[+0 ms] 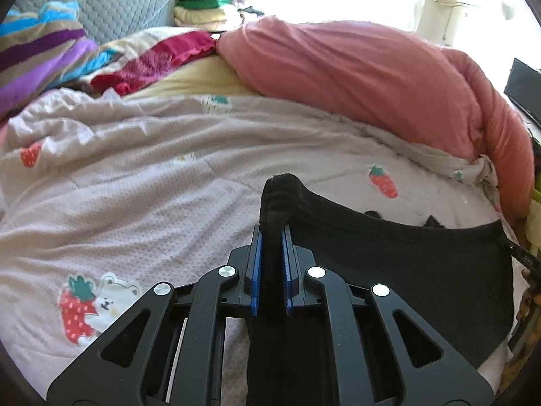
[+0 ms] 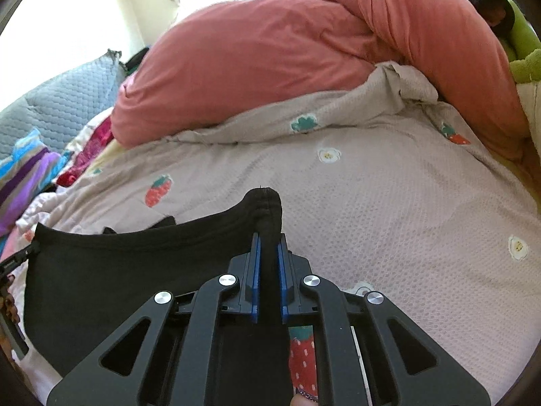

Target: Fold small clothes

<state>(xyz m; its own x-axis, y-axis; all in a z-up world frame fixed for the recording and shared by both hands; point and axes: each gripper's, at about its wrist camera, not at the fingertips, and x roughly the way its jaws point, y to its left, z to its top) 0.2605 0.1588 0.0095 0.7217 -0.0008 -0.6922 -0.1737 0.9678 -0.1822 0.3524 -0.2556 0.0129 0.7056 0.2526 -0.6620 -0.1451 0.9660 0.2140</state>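
I have the left gripper (image 1: 271,233) and right gripper (image 2: 268,240) each pinching a corner of the black garment (image 1: 405,264), jaws clamped, stretched above the strawberry bedspread (image 1: 135,176); no fold made yet.

A bed (image 1: 189,77) is carrying a strawberry-print quilt (image 1: 135,186) — a pink duvet (image 1: 355,77) and striped blanket (image 1: 40,54) are lying on it.
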